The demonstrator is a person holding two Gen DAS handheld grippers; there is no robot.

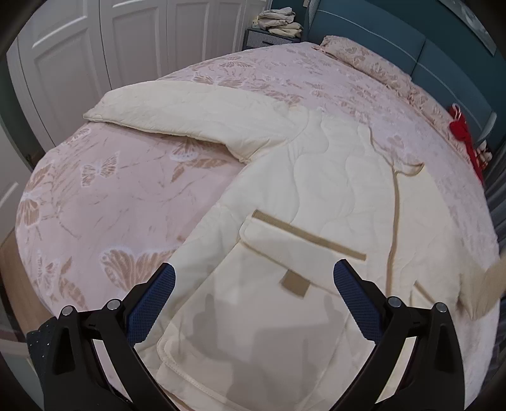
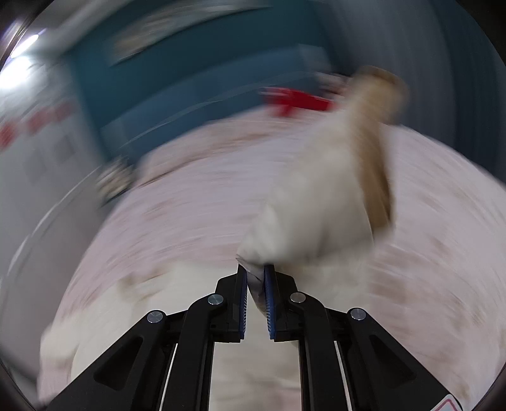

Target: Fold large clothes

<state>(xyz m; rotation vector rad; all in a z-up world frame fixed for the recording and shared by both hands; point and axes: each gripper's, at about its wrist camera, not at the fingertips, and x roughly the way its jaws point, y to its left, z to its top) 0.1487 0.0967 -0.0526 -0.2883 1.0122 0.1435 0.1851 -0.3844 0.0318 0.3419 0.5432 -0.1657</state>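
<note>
A cream quilted jacket (image 1: 316, 177) with tan trim lies spread on the pink butterfly bedspread (image 1: 104, 196). One sleeve (image 1: 189, 110) stretches out to the left. My left gripper (image 1: 253, 278) hovers open over the jacket's pocket (image 1: 303, 237), nothing between its blue pads. In the blurred right wrist view my right gripper (image 2: 255, 268) is shut on a fold of the jacket's cream cloth, and the tan-cuffed other sleeve (image 2: 322, 196) hangs lifted ahead of it. A blurred tan cuff (image 1: 484, 291) shows at the right edge of the left wrist view.
White wardrobe doors (image 1: 95, 53) stand behind the bed on the left. A nightstand with piled cloths (image 1: 278, 22) and a teal headboard (image 1: 411, 53) are at the back. A pillow (image 1: 363, 60) and a red object (image 1: 461, 126) lie at the bed's right side.
</note>
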